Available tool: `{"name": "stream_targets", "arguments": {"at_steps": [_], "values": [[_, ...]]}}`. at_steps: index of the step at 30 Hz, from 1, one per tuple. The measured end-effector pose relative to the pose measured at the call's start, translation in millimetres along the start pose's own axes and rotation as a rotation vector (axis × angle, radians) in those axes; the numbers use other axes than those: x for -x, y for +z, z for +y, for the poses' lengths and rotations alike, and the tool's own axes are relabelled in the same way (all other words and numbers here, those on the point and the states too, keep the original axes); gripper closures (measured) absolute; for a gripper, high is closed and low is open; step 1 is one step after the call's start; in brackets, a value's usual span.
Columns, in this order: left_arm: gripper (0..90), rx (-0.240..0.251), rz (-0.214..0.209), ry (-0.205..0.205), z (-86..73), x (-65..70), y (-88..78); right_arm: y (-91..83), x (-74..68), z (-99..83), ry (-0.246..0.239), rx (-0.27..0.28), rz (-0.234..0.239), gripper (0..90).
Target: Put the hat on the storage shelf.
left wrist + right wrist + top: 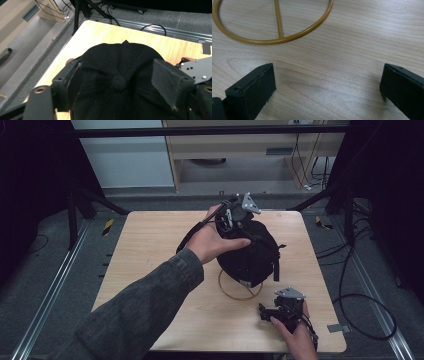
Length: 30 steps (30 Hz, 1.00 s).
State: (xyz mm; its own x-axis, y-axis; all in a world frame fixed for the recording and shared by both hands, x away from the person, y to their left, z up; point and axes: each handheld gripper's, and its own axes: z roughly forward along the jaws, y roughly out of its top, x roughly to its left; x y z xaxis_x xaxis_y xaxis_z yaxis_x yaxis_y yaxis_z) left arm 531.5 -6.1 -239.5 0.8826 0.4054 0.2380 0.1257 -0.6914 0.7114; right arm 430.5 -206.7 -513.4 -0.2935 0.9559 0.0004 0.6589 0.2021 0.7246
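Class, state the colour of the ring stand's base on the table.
Mustard yellow; the ring stand's base shows best in the right gripper view.

My bench: light wooden table, square-topped. Grey carpet floor around it, metal rails along both sides. Black cables looped at my right. Pale wooden cabinet beyond, dark curtains flanking. Dim light.

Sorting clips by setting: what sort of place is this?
Probably a lab recording rig: a wooden table between floor rails, loose cables on grey carpet, dark curtains around.
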Motion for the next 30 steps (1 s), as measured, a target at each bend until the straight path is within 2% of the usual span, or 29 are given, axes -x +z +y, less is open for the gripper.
{"name": "stream_targets", "arguments": {"at_steps": [4, 10, 18, 30], "values": [[15.8, 0.012, -0.01, -0.006, -3.3, 3.8, -4.9, 0.0, 0.0, 0.0, 0.0, 0.0, 0.0, 0.4], [10.3, 0.025, -0.007, -0.014, -15.6, 8.5, -17.0, 0.0, 0.0, 0.0, 0.0, 0.0, 0.0, 0.4], [8.3, 0.038, 0.007, -0.041, -34.5, 7.9, -36.1, 0.0, 0.0, 0.0, 0.0, 0.0, 0.0, 0.4], [7.4, 0.035, 0.01, -0.075, -65.1, 9.8, -54.6, 0.0, 0.0, 0.0, 0.0, 0.0, 0.0, 0.4]]}}
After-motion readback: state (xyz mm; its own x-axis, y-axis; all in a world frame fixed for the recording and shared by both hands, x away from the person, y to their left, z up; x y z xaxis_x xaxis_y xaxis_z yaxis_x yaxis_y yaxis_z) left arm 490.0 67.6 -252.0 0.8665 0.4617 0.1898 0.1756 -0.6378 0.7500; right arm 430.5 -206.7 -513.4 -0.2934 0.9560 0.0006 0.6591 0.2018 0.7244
